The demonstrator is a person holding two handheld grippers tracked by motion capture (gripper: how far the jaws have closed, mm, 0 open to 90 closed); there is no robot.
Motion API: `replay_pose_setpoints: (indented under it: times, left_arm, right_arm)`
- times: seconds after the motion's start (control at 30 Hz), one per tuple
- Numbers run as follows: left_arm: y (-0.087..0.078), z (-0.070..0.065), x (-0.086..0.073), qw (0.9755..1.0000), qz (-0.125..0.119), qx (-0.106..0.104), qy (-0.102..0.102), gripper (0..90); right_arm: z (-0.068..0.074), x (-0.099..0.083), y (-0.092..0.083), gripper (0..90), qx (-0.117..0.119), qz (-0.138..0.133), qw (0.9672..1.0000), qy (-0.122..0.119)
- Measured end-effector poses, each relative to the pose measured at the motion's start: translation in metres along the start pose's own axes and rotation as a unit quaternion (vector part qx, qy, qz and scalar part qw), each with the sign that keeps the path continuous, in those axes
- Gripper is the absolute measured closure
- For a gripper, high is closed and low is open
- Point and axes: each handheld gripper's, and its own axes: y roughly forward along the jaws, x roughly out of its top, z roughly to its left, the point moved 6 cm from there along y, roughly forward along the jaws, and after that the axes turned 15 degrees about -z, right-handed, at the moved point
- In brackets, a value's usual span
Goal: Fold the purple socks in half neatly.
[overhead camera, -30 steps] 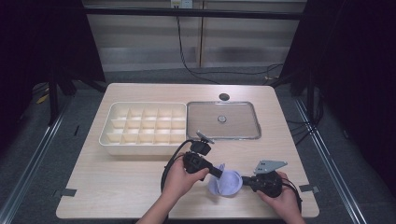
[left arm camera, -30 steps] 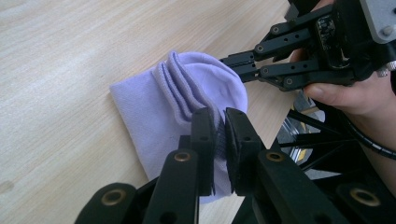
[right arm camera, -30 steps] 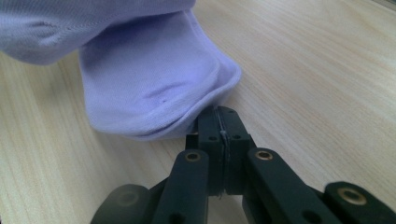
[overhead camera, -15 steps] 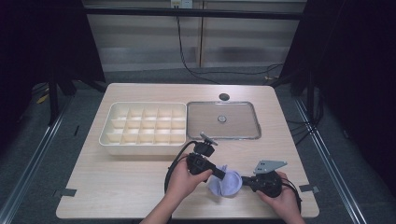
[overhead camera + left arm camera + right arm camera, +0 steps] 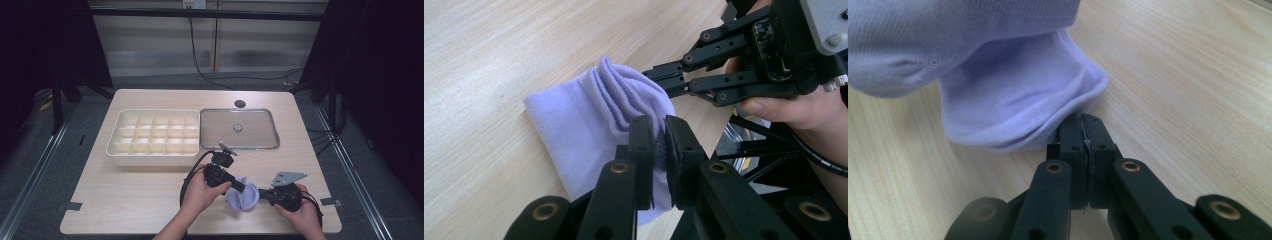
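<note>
A lavender sock (image 5: 242, 199) lies bunched on the wooden table near its front edge, between both hands. My left gripper (image 5: 245, 189) reaches into it from the upper left. In the left gripper view its jaws (image 5: 659, 126) stand almost together with a fold of the sock (image 5: 579, 125) pinched between them. My right gripper (image 5: 261, 193) comes in from the right, shut on the sock's edge. The right gripper view has its jaws (image 5: 1082, 120) pressed together on the hem of the sock (image 5: 1013, 100). That gripper (image 5: 650, 76) is also at the top right of the left gripper view.
A cream tray with several compartments (image 5: 113, 146) stands at the back left. Beside it lies a flat rectangular metal-rimmed lid (image 5: 260, 131) with a knob. A small black disc (image 5: 240, 104) sits behind the lid. The table's front edge runs just below the hands.
My left gripper has shifted slightly to the right, further into the sock. The right gripper has kept still.
</note>
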Motion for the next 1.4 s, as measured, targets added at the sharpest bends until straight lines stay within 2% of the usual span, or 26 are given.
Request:
replay_pose_setpoints:
  times: [0.13, 0.23, 0.3, 0.33, 0.43, 0.47, 0.63, 0.8, 0.83, 0.9, 1.2, 1.27, 1.4]
  left_arm:
    - [0.005, -0.002, 0.0, 0.9999, -0.009, 0.003, -0.006, 82.7]
    - [0.004, 0.0, -0.001, 1.0, 0.003, 0.005, 0.002, 82.6]
    - [0.007, -0.001, -0.001, 0.9999, -0.006, 0.007, -0.004, 82.7]
    - [0.006, 0.001, -0.001, 1.0, 0.001, 0.006, 0.004, 82.6]
    - [0.008, 0.0, -0.002, 0.9999, -0.003, 0.011, -0.003, 82.6]
    - [0.008, 0.002, -0.003, 0.9999, 0.005, 0.01, 0.006, 82.6]
    - [0.011, 0.0, -0.003, 0.9999, -0.001, 0.013, -0.003, 82.6]
    - [0.015, 0.0, -0.005, 0.9999, -0.002, 0.015, 0.001, 82.6]
    - [0.014, 0.0, -0.005, 0.9999, 0.005, 0.014, 0.009, 82.6]
    - [0.016, -0.001, -0.005, 0.9999, 0.0, 0.016, 0.003, 82.6]
    - [0.018, 0.001, -0.008, 0.9996, 0.009, 0.021, 0.017, 82.5]
    - [0.019, 0.0, -0.008, 0.9997, 0.006, 0.021, 0.013, 82.5]
    - [0.02, 0.0, -0.007, 0.9995, 0.007, 0.023, 0.017, 82.5]
  right_arm:
    - [0.0, 0.0, 0.0, 89.0, 0.0, 0.0, 1.0, 0.0]
    - [0.0, 0.0, 0.0, 88.9, 0.001, -0.001, 1.0, 0.0]
    - [0.0, 0.0, 0.0, 88.9, 0.0, -0.001, 1.0, 0.0]
    - [0.0, 0.0, 0.0, 88.9, 0.0, 0.0, 1.0, 0.0]
    - [0.0, 0.0, 0.0, 88.9, -0.001, 0.0, 1.0, 0.0]
    - [0.0, 0.0, 0.0, 88.9, -0.001, 0.0, 1.0, 0.0]
    - [-0.001, 0.0, 0.0, 88.8, -0.001, 0.0, 1.0, 0.001]
    - [-0.001, 0.0, 0.0, 88.8, -0.001, 0.0, 1.0, 0.0]
    - [-0.001, 0.0, 0.0, 88.8, -0.001, 0.0, 1.0, 0.0]
    - [-0.001, 0.0, 0.0, 88.8, -0.001, 0.0, 1.0, 0.001]
    - [-0.001, 0.0, 0.0, 88.7, -0.001, 0.0, 1.0, 0.001]
    - [-0.001, 0.0, 0.0, 88.7, -0.001, 0.0, 1.0, 0.001]
    - [-0.001, 0.0, 0.0, 88.7, 0.001, -0.001, 1.0, 0.004]
